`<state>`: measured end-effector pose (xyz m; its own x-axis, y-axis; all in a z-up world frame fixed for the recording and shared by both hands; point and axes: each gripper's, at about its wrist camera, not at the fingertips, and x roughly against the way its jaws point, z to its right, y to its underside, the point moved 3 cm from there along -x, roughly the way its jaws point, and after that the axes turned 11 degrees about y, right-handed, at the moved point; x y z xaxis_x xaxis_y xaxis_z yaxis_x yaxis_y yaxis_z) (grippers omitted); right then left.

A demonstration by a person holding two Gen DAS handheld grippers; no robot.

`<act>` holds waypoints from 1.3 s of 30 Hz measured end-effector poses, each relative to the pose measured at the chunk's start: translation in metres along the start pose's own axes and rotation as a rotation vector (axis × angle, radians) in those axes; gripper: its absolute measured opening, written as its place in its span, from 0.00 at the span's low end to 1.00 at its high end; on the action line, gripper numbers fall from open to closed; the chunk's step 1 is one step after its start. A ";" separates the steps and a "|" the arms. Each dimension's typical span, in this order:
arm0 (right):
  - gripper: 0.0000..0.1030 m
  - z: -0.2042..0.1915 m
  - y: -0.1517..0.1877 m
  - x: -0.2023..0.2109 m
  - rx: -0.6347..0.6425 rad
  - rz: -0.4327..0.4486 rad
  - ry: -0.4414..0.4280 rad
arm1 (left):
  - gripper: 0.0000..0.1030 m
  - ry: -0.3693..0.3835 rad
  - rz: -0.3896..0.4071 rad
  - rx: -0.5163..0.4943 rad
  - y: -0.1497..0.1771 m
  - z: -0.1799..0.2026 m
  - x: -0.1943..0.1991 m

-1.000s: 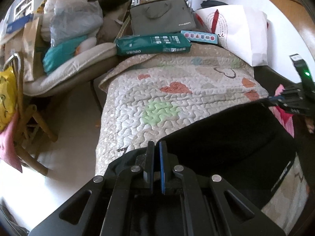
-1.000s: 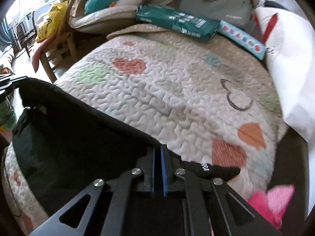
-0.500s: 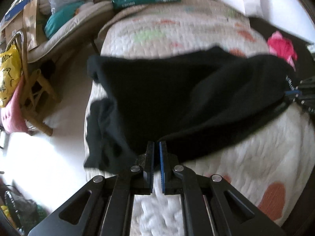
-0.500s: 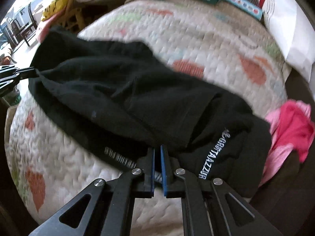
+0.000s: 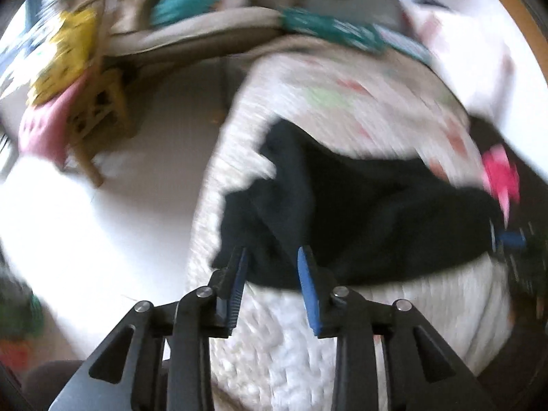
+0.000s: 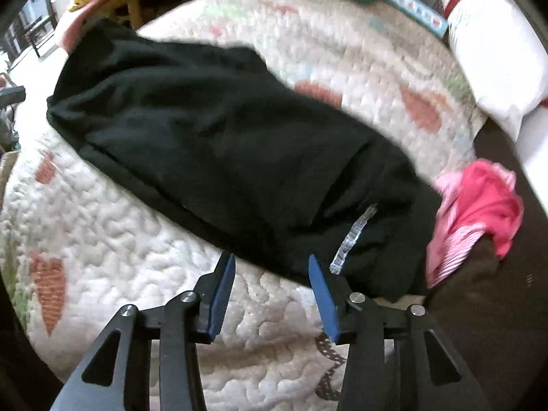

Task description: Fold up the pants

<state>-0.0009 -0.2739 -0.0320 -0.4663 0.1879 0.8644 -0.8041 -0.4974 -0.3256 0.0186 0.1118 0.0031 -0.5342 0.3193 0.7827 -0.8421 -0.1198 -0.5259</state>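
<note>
While both grippers gape empty, we log:
pants (image 6: 219,137): folded, on quilt (image 6: 137,274)
left gripper (image 5: 270,267): open, at near hem
right gripper (image 6: 270,274): open, at near edge
risk: we judge loose layers may slide, fold springs apart; pink cloth (image 6: 479,205) touching could snag.

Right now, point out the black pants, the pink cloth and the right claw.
black pants (image 6: 219,144), right wrist view, middle of the fabric
pink cloth (image 6: 479,205), right wrist view, bright upper fold
right claw (image 6: 272,263), right wrist view, between its tips

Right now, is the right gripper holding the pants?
No, the right gripper is open, and the pants lie loose on the quilt.
</note>
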 end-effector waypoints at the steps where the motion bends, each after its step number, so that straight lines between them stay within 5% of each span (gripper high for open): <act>1: 0.47 0.001 -0.007 0.011 -0.004 0.034 -0.004 | 0.30 -0.019 0.014 0.071 -0.012 -0.010 -0.002; 5: 0.48 -0.006 -0.061 0.052 -0.061 0.188 -0.113 | 0.30 -0.020 0.094 0.289 -0.047 -0.047 -0.009; 9: 0.48 -0.058 -0.126 0.072 -0.023 0.284 -0.266 | 0.30 -0.089 0.172 0.357 -0.053 -0.076 -0.008; 12: 0.47 -0.117 -0.162 0.074 0.041 0.297 -0.374 | 0.30 -0.139 0.166 0.405 -0.045 -0.102 -0.007; 16: 0.47 -0.197 -0.194 0.057 0.078 0.252 -0.438 | 0.30 -0.088 0.208 0.483 -0.046 -0.119 0.000; 24: 0.45 -0.272 -0.203 0.018 0.219 0.280 -0.300 | 0.30 -0.016 0.232 0.546 -0.050 -0.126 0.007; 26: 0.20 -0.271 -0.202 0.003 0.220 0.251 -0.275 | 0.30 -0.009 0.239 0.553 -0.050 -0.126 0.010; 27: 0.16 -0.265 -0.202 -0.001 0.199 0.239 -0.280 | 0.30 -0.007 0.244 0.556 -0.050 -0.126 0.011; 29: 0.04 -0.252 -0.206 -0.001 0.122 0.219 -0.356 | 0.30 -0.014 0.259 0.565 -0.049 -0.128 0.016; 34: 0.01 -0.239 -0.208 0.026 0.077 0.255 -0.439 | 0.30 -0.022 0.297 0.602 -0.045 -0.134 0.025; 39: 0.01 -0.265 -0.201 0.062 0.122 0.268 -0.632 | 0.30 -0.041 0.336 0.636 -0.041 -0.142 0.034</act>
<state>0.0336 0.0619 -0.0143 -0.3091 -0.4648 0.8297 -0.6271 -0.5563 -0.5452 0.0458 0.2613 0.0037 -0.7640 0.1352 0.6308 -0.5051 -0.7337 -0.4544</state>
